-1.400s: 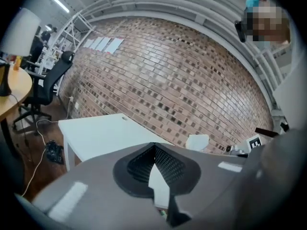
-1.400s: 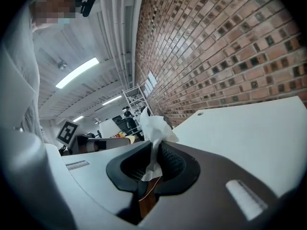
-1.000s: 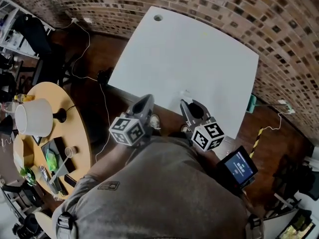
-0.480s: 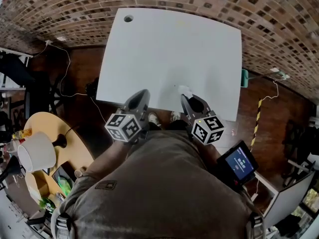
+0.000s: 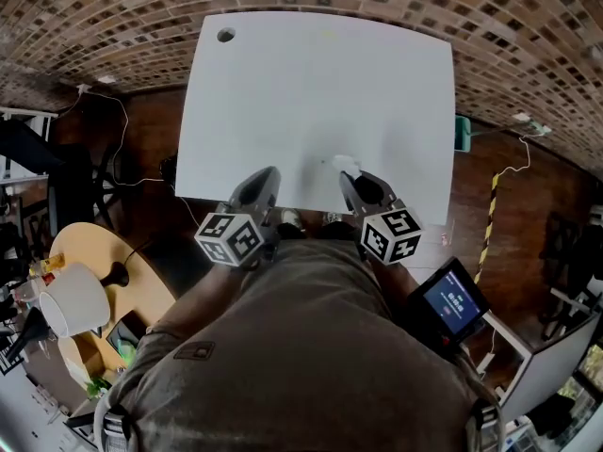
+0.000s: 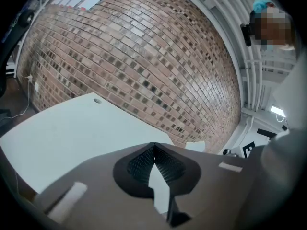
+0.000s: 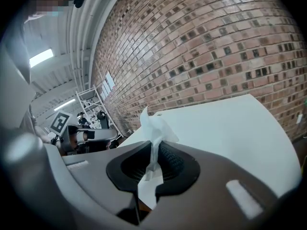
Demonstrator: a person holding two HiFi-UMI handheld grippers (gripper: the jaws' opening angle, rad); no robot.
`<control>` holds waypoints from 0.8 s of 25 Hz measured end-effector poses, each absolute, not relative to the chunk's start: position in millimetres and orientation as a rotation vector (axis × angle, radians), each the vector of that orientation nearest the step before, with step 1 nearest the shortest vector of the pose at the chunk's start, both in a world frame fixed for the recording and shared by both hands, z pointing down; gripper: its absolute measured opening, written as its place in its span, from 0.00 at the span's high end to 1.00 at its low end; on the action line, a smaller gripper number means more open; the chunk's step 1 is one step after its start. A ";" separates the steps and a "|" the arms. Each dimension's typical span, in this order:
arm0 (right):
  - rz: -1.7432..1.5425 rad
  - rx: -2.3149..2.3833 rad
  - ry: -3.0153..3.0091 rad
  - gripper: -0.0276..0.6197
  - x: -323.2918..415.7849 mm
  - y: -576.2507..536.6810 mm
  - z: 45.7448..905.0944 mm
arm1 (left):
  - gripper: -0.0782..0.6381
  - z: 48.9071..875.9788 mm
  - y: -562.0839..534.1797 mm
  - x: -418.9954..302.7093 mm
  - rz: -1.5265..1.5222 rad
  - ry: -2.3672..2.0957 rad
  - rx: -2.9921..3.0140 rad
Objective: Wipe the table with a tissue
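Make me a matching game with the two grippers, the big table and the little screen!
Things:
1. left gripper
2. right gripper
3. table
4. small screen

States or colours:
A. glowing blue
B. shut on the tissue
C. white
D. shut with nothing in it

Pairs: 1-D, 2-B, 3-C, 4-A

Tissue [image 5: 347, 166] over the table [image 5: 311, 92]
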State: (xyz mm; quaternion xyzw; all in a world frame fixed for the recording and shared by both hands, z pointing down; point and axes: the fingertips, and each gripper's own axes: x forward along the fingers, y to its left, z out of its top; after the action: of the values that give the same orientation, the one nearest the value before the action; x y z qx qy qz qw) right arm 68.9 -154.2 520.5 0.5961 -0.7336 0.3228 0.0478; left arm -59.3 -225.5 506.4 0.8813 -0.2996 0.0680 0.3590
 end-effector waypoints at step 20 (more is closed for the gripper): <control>1.173 1.681 -2.037 0.88 87.6 -156.1 614.3 | 0.89 583.8 -223.7 -46.4 0.394 -0.777 2.155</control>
State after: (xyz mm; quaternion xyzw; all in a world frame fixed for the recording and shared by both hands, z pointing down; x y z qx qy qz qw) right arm 87.6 -156.1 614.3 0.5772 -0.6992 0.4028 0.1254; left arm -46.4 -223.7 583.8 0.8508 -0.3066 0.1555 0.3974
